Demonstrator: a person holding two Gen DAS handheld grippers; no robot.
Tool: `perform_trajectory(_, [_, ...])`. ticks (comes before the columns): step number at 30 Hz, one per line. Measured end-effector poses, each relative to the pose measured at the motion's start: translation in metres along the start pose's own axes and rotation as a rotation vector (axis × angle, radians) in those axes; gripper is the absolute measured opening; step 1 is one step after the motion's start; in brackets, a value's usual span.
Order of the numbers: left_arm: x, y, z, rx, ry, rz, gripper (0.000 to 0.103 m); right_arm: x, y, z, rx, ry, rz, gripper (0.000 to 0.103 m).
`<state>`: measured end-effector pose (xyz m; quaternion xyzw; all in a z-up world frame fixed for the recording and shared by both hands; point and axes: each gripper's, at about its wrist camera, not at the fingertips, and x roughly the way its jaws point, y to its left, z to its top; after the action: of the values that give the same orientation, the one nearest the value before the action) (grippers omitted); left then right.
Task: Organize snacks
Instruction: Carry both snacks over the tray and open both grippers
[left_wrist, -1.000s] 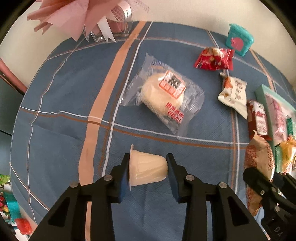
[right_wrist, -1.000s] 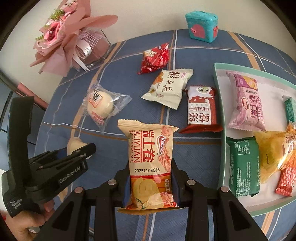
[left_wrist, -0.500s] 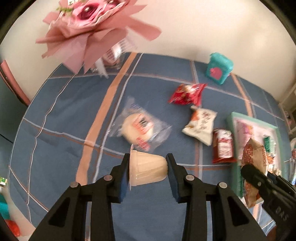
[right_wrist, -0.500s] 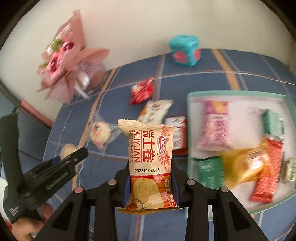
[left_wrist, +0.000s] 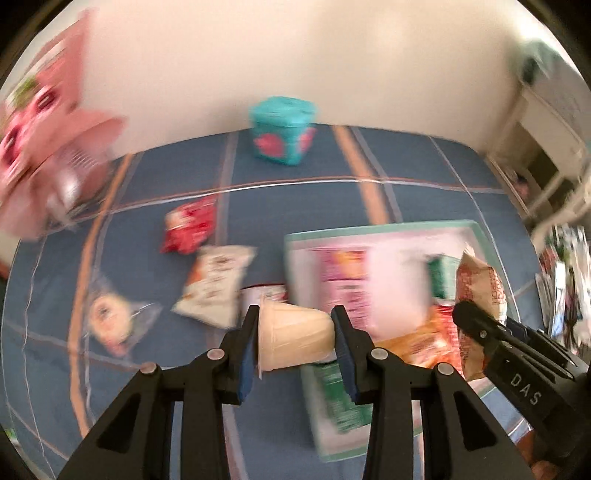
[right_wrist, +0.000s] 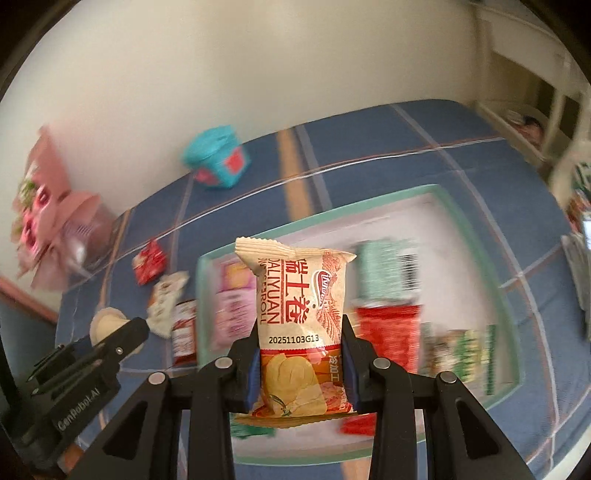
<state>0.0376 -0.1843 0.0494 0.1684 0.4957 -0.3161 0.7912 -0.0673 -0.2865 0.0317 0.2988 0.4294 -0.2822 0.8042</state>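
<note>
My left gripper (left_wrist: 294, 341) is shut on a cream jelly cup (left_wrist: 293, 339) lying sideways between its pads, held above the near-left edge of the mint-rimmed tray (left_wrist: 380, 228). My right gripper (right_wrist: 300, 363) is shut on a tan and red egg-roll packet (right_wrist: 300, 317), held upright over the tray (right_wrist: 461, 221). The tray holds several packets, pink, green, red and orange, all blurred. In the left wrist view the right gripper (left_wrist: 480, 325) and its packet (left_wrist: 480, 288) show at the right. In the right wrist view the left gripper (right_wrist: 122, 338) with the cup (right_wrist: 107, 321) shows at the lower left.
Loose on the blue plaid cloth (left_wrist: 406, 177) lie a red packet (left_wrist: 190, 229), a white packet (left_wrist: 216, 284), a clear-wrapped bun (left_wrist: 110, 317) and a dark red packet (right_wrist: 183, 328). A teal box (left_wrist: 282, 129) stands by the wall, a pink bouquet (left_wrist: 48, 147) at far left.
Both grippers rose and swung right, from over the loose snacks to over the tray. Each keeps its hold: cup in the left, egg-roll packet in the right.
</note>
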Motion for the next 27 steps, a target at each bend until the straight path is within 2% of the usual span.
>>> perform_trajectory(3, [0.014,-0.032,0.006,0.063,0.019,-0.018,0.040,-0.002,-0.026,0.006,0.041,-0.013,-0.058,0.038])
perform_trajectory(8, [0.042,-0.065,0.015,0.097,0.069,-0.044,0.040,0.005,-0.063,0.011,0.103,-0.001,-0.127,0.038])
perform_trajectory(15, [0.070,-0.085,0.019,0.112,0.116,-0.044,0.040,0.019,-0.080,0.016,0.124,0.034,-0.165,0.038])
perform_trajectory(17, [0.070,-0.085,0.021,0.106,0.119,-0.055,0.044,0.020,-0.080,0.014,0.120,0.047,-0.173,0.040])
perform_trajectory(18, [0.069,-0.085,0.021,0.105,0.119,-0.060,0.049,0.022,-0.080,0.016,0.114,0.052,-0.175,0.041])
perform_trajectory(21, [0.062,-0.077,0.019,0.099,0.115,-0.061,0.053,0.024,-0.073,0.018,0.093,0.052,-0.180,0.054])
perform_trajectory(23, [0.056,-0.069,0.018,0.083,0.111,-0.054,0.058,0.017,-0.068,0.020,0.080,0.034,-0.183,0.068])
perform_trajectory(24, [0.052,-0.060,0.017,0.068,0.104,-0.046,0.061,0.014,-0.065,0.020,0.070,0.023,-0.184,0.071])
perform_trajectory(26, [0.045,-0.045,0.015,0.042,0.091,-0.025,0.066,0.009,-0.059,0.021,0.051,0.006,-0.173,0.085])
perform_trajectory(27, [0.042,-0.039,0.015,0.032,0.087,-0.013,0.070,0.007,-0.056,0.021,0.043,0.003,-0.168,0.087])
